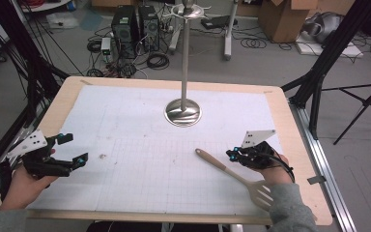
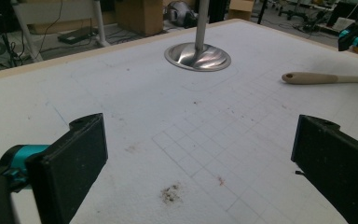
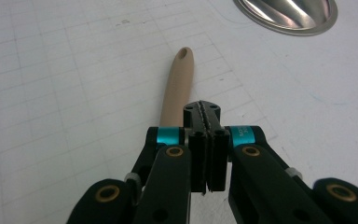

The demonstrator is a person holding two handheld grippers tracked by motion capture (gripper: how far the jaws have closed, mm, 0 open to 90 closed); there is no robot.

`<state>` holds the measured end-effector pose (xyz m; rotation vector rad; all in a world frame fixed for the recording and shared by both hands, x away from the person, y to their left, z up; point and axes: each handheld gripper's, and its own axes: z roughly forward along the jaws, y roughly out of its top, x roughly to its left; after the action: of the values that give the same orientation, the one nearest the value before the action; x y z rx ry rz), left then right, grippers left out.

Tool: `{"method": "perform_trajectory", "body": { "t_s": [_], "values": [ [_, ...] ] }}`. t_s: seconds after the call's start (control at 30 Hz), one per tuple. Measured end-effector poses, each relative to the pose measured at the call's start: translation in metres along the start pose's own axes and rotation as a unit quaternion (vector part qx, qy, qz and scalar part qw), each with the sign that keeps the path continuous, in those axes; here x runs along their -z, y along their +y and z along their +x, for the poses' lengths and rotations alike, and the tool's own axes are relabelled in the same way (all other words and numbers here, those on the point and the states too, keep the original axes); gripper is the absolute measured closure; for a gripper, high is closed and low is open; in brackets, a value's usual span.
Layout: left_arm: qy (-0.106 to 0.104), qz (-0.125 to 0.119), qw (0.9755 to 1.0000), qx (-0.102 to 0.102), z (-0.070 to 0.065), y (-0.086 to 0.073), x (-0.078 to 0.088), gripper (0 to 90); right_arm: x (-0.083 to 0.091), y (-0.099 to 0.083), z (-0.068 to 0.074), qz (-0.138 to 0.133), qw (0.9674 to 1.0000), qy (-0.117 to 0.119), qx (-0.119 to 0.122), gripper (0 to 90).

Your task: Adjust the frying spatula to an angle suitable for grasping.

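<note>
A beige spatula (image 1: pixel 232 171) lies flat on the white gridded mat, its slotted head (image 1: pixel 262 192) near the front edge by the person's right sleeve. The holed handle end (image 3: pixel 179 79) points toward the middle of the table. My right gripper (image 1: pixel 233 155) hovers just over the handle, its jaws pressed together with nothing between them (image 3: pixel 207 140). My left gripper (image 1: pixel 73 149) rests at the table's left side with jaws wide apart and empty (image 2: pixel 196 154). From the left gripper view, the spatula handle (image 2: pixel 317 78) lies far right, with the right gripper (image 2: pixel 352 37) above it.
A tall metal stand with a round shiny base (image 1: pixel 183 112) rises from the far middle of the mat (image 2: pixel 198 56), its rim at top right (image 3: pixel 289 16). The wooden table edge (image 1: pixel 299 145) borders the mat. Computers, cables and boxes sit on the floor beyond.
</note>
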<state>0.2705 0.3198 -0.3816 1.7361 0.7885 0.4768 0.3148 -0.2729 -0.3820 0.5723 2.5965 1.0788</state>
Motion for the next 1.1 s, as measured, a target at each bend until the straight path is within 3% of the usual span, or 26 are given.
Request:
{"method": "perform_trajectory", "body": {
  "t_s": [0.13, 0.43, 0.53, 0.63, 0.8, 0.83, 0.87, 0.93, 1.1],
  "values": [
    [-0.002, -0.001, 1.0, 0.0, 0.001, 0.0, -0.001, 4.0, 0.004, -0.001, 0.006, 0.0, 1.0, -0.004, 0.003, 90.0],
    [-0.006, -0.003, 1.0, 0.001, 0.003, 0.002, -0.006, 4.1, 0.015, -0.006, 0.019, -0.011, 0.9995, -0.021, -0.019, 89.2],
    [-0.008, -0.005, 1.0, 0.002, 0.004, 0.002, -0.008, 4.0, 0.017, -0.009, 0.022, -0.017, 0.9993, -0.023, -0.023, 76.2],
    [-0.009, -0.005, 0.9999, 0.002, 0.005, 0.002, -0.008, 4.1, 0.018, -0.011, 0.023, -0.019, 0.9992, -0.023, -0.026, 71.9],
    [-0.009, -0.007, 0.9999, 0.004, 0.006, 0.002, -0.009, 4.1, 0.022, -0.017, 0.023, -0.032, 0.9977, -0.04, -0.045, 50.3],
    [-0.009, -0.007, 0.9999, 0.004, 0.006, 0.002, -0.009, 4.1, 0.022, -0.017, 0.023, -0.032, 0.9977, -0.04, -0.045, 50.3],
    [-0.009, -0.008, 0.9999, 0.005, 0.006, 0.003, -0.009, 4.1, 0.023, -0.019, 0.022, -0.033, 0.9969, -0.044, -0.057, 41.1],
    [-0.008, -0.008, 0.9999, 0.005, 0.006, 0.003, -0.009, 4.1, 0.024, -0.022, 0.021, -0.033, 0.9959, -0.047, -0.069, 34.0],
    [-0.012, -0.006, 0.9999, 0.005, 0.006, 0.003, -0.012, 4.0, 0.026, -0.029, 0.02, -0.023, 0.9949, -0.056, -0.08, 24.6]
  ]
}}
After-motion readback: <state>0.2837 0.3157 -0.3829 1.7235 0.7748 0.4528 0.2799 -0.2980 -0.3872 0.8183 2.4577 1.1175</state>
